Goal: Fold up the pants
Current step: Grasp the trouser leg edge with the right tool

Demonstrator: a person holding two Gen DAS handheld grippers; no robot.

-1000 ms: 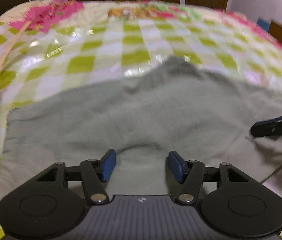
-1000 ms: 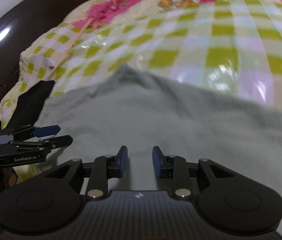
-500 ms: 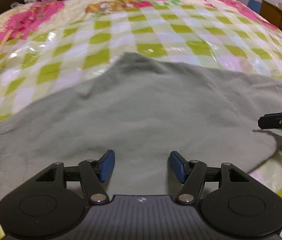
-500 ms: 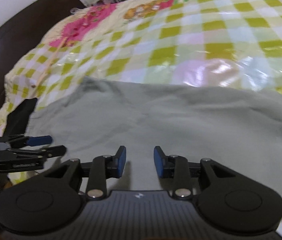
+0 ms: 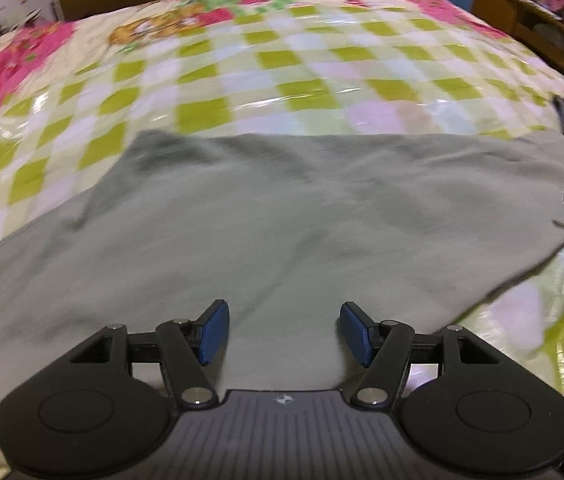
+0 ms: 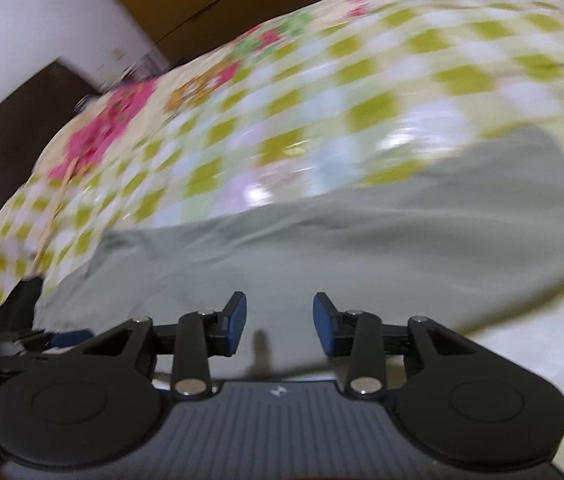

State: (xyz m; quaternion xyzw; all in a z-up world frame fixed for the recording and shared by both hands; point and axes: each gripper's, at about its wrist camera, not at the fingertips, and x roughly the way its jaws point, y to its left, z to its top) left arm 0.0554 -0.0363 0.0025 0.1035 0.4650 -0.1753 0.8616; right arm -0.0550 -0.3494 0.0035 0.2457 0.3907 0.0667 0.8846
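Pants (image 5: 282, 208) lie spread flat on the checked bed (image 5: 265, 60), their far edge now straighter than a moment ago. Your left gripper (image 5: 282, 330) and right gripper (image 6: 279, 322) both hover spread, holding nothing; the fold isn't started.

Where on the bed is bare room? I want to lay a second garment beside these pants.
Bare checked bedspread runs from the gray pants' far edge to the pink floral border. The near side is crowded: pants fill it, with the left gripper and right gripper open above.
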